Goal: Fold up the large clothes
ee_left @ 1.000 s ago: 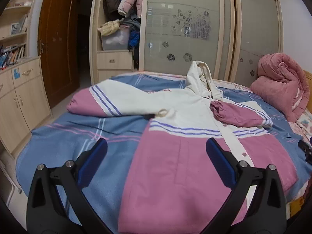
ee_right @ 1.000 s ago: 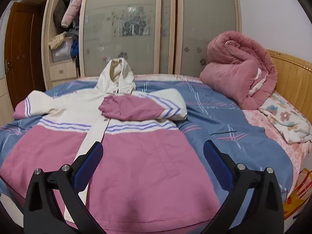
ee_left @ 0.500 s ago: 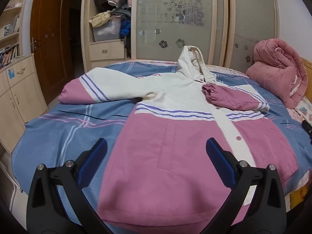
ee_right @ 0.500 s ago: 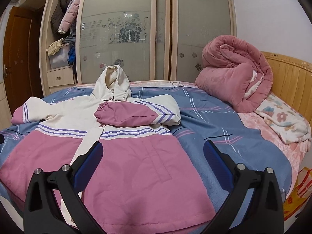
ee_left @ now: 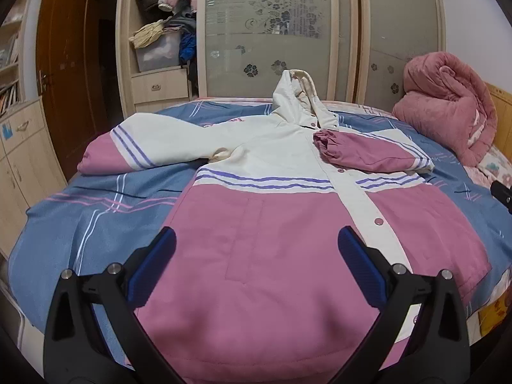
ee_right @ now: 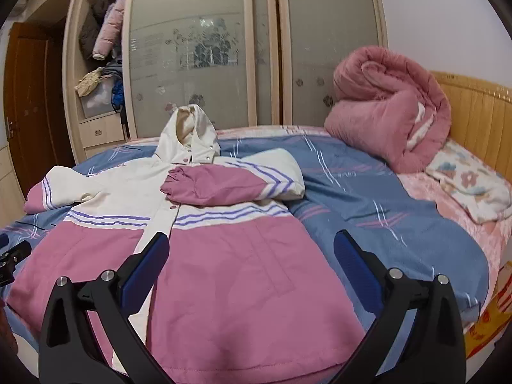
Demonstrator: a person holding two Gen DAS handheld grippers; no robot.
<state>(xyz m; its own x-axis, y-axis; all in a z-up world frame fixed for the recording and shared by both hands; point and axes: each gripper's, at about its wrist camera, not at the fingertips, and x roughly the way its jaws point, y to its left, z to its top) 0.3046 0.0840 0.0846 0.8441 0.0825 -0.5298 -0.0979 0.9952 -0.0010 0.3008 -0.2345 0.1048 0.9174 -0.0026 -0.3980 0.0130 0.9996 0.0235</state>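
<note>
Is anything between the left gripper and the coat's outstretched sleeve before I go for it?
Nothing visible. The left gripper hangs open above the coat, and the outstretched sleeve lies flat on the blue bedspread with nothing on it.

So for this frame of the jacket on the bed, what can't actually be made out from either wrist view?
- Jacket hem: both views, covered by the open left gripper and open right gripper.
- Jacket's back and the chest under the folded sleeve: hidden by fabric.
- Other sleeve cuff: left view, drops over the bed edge.
- Wardrobe interior: frosted doors.
- Dark object: cut off at the frame edge.
</note>
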